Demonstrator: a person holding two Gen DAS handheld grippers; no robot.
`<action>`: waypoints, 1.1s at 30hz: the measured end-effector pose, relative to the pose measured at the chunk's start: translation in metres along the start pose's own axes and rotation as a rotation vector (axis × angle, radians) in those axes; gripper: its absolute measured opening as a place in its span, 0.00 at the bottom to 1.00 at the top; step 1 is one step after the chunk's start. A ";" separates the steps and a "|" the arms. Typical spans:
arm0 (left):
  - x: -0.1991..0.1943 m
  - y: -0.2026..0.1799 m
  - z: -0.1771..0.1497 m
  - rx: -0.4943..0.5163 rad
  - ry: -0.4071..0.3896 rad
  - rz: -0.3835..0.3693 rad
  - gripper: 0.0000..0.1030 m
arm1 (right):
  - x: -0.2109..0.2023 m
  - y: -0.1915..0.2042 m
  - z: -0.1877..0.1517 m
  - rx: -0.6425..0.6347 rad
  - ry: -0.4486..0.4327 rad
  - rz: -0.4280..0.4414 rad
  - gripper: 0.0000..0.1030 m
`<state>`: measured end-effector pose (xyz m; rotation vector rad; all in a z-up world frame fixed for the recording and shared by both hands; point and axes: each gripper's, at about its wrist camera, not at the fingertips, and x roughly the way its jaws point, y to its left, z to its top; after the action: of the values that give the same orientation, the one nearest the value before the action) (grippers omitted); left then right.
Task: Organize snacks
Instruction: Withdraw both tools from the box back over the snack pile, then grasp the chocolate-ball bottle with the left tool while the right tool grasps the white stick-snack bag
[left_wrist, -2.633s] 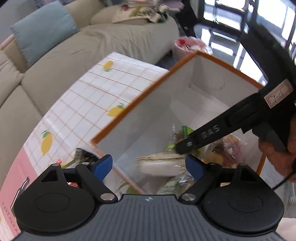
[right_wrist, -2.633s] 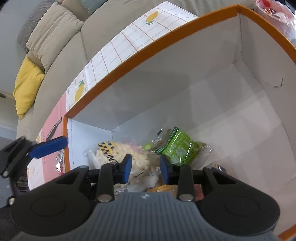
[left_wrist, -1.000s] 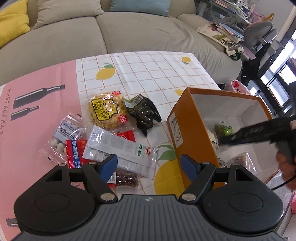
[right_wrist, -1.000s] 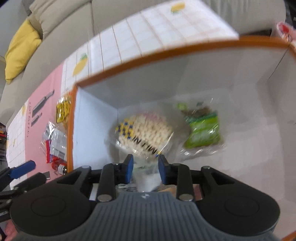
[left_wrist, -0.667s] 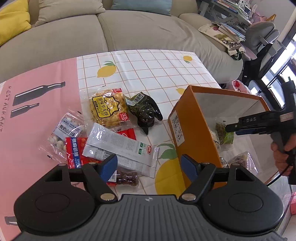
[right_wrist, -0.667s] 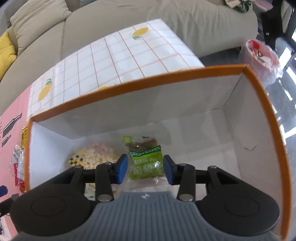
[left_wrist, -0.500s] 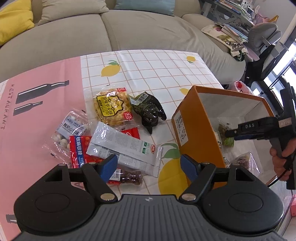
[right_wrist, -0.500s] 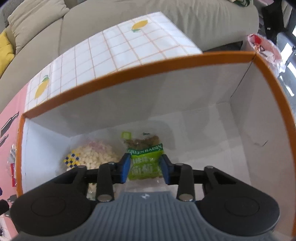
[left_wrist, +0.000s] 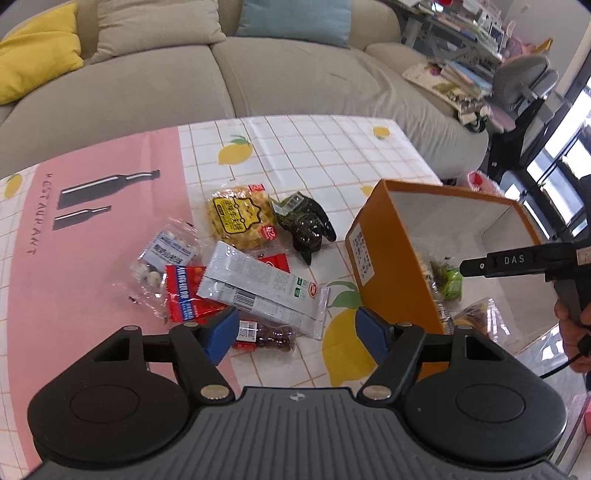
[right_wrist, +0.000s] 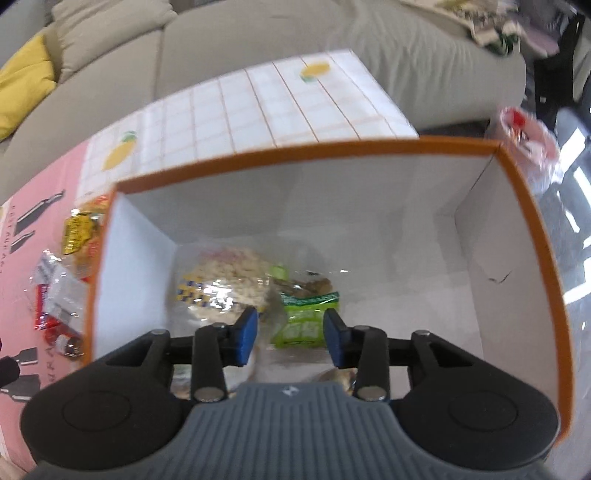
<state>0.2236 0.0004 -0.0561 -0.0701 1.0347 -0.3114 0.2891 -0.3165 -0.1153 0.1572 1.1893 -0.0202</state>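
— Beige sofa (left_wrist: 295, 77) wraps round the far side of the worktop (left_wrist: 325, 158), which wears a lemon-check cloth with a pink panel on its left. Where do the snacks sit?

— Loose ones lie in a pile left of the orange box (left_wrist: 391, 258): a yellow waffle pack (left_wrist: 240, 221), a dark green pack (left_wrist: 306, 225) touching its right edge, a long silver pack (left_wrist: 262, 286) lying over a red pack (left_wrist: 183, 291), a clear pack of small balls (left_wrist: 162, 254) at the left, and a dark candy pack (left_wrist: 266, 338) nearest the camera.

— And the box?

— It stands near the worktop's right edge, open-topped, white inside. A green raisin pack (right_wrist: 304, 319) and a puffed-snack bag (right_wrist: 221, 284) lie on its floor against the left wall; the right half of the floor is bare.

— The left gripper (left_wrist: 295, 330)?

— Fingers wide apart, holding nothing, above the near end of the pile, beside the box's left wall.

— The right gripper (right_wrist: 290, 336)?

— Over the box opening, inside its rim line, fingers apart either side of the raisin pack without gripping it. That view is a little blurred.
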 end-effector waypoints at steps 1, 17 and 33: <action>-0.007 0.001 -0.002 -0.008 -0.014 0.001 0.80 | -0.007 0.003 -0.002 -0.006 -0.015 0.001 0.40; -0.074 0.035 -0.057 -0.144 -0.104 0.086 0.72 | -0.112 0.103 -0.104 -0.067 -0.341 0.198 0.56; -0.041 0.070 -0.064 -0.232 -0.068 0.062 0.70 | -0.051 0.197 -0.148 -0.436 -0.341 0.123 0.40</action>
<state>0.1649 0.0848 -0.0693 -0.2556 0.9999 -0.1310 0.1531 -0.1051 -0.1002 -0.1532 0.8184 0.3078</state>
